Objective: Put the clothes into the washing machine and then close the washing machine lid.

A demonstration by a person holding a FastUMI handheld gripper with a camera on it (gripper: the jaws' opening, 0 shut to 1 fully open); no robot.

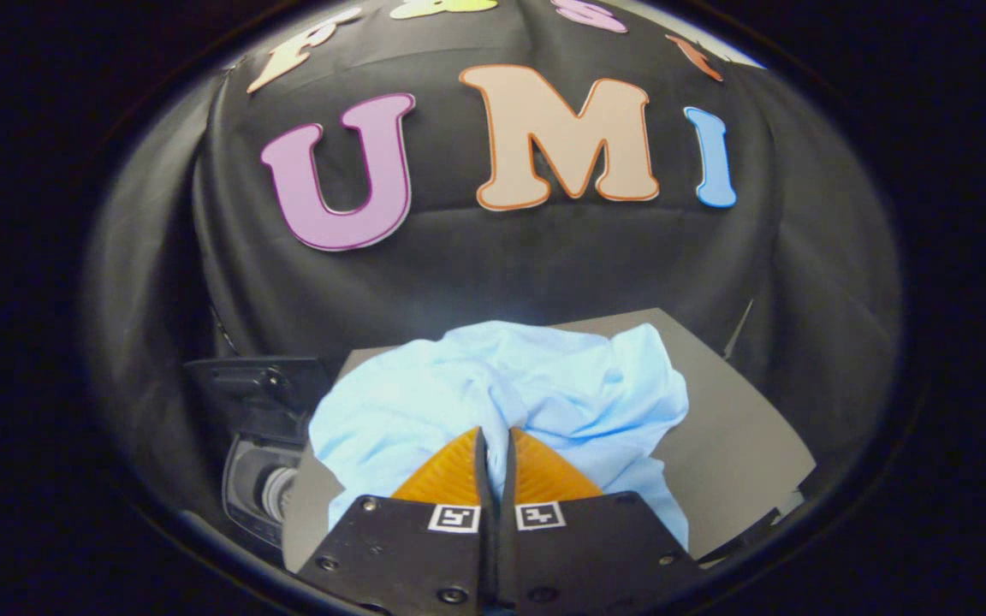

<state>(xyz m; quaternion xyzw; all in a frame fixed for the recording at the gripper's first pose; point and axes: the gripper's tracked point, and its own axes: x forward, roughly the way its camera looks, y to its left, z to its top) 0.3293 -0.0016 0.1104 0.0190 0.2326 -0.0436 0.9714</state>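
The gripper (pixel 493 445) is pinching a fold of the light blue garment (pixel 501 389), fingers nearly together, over the grey table (pixel 733 428), while the washing machine (pixel 262 479) is waiting off its left edge, nothing loaded yet.

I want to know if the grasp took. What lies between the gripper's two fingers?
In the gripper view, a fold of the light blue garment sits pinched in the narrow gap of the gripper.

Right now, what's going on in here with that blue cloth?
A person's hand-held gripper has its fingers nearly closed on a fold of the crumpled light blue cotton garment, which lies on a flat grey board. The dark washing machine sits beside the board with its opening showing. The garment is not yet inside.
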